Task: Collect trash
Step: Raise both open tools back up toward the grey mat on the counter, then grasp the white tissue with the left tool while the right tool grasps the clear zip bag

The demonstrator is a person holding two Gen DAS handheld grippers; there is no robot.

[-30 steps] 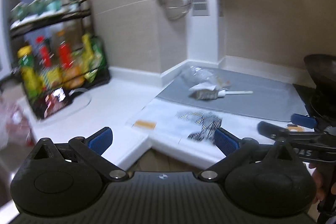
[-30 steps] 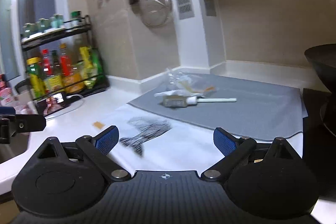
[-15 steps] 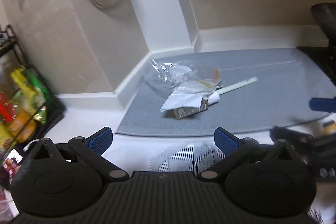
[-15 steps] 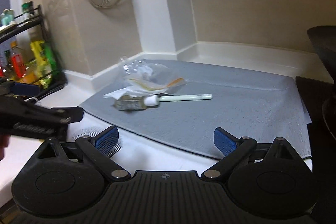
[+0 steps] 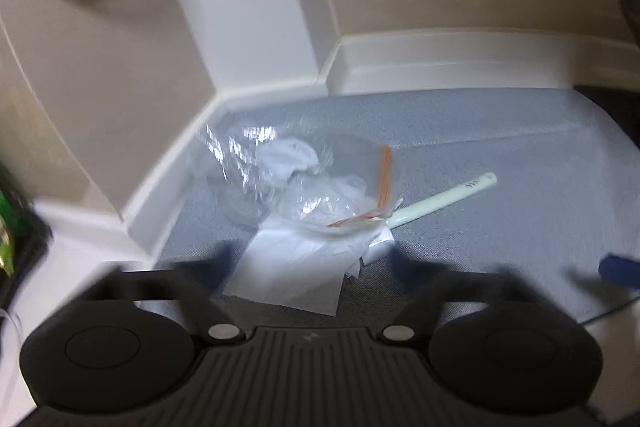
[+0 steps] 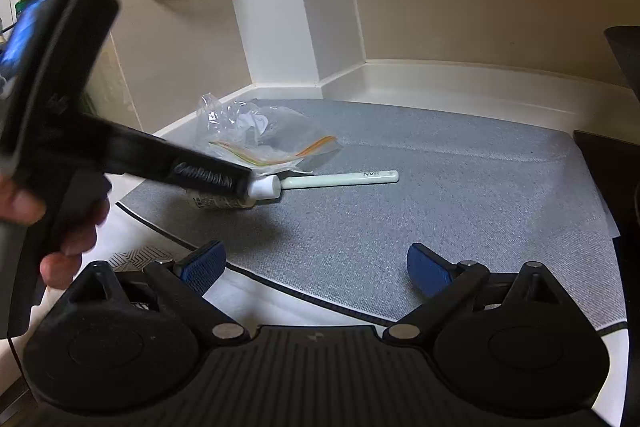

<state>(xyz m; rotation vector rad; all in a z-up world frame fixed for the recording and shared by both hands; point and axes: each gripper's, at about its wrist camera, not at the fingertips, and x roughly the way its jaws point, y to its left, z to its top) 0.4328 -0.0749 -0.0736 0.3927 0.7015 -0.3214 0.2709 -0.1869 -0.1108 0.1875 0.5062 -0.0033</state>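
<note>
1. The left gripper [image 5: 312, 259] was smeared by motion blur in its own view; its fingers showed only as dark streaks, their pads unreadable.
2. In the right view its body and a hand [image 6: 60, 227] covered the left edge, and its tip hid most of the small tube [image 6: 224, 201] under the trash.
3. A dark pan [image 6: 624, 47] was cut off at the right edge.
4. The left jaws were closing, the paper [image 5: 292, 275] of the trash pile lying between the fingers; whether the pads touched it could not be told.
5. The right gripper [image 6: 316, 269] stood wide open and empty, its blue pads [image 6: 202, 265] over the near edge of the grey mat [image 6: 460, 195], well short of the pile.
6. The pile lay at the mat's back left corner: a clear bag [image 6: 260, 139] with an orange strip, paper, tube and white stick [image 6: 340, 179].
7. The stick bore dark letters too small to read surely; printing on the left gripper was blurred.
</note>
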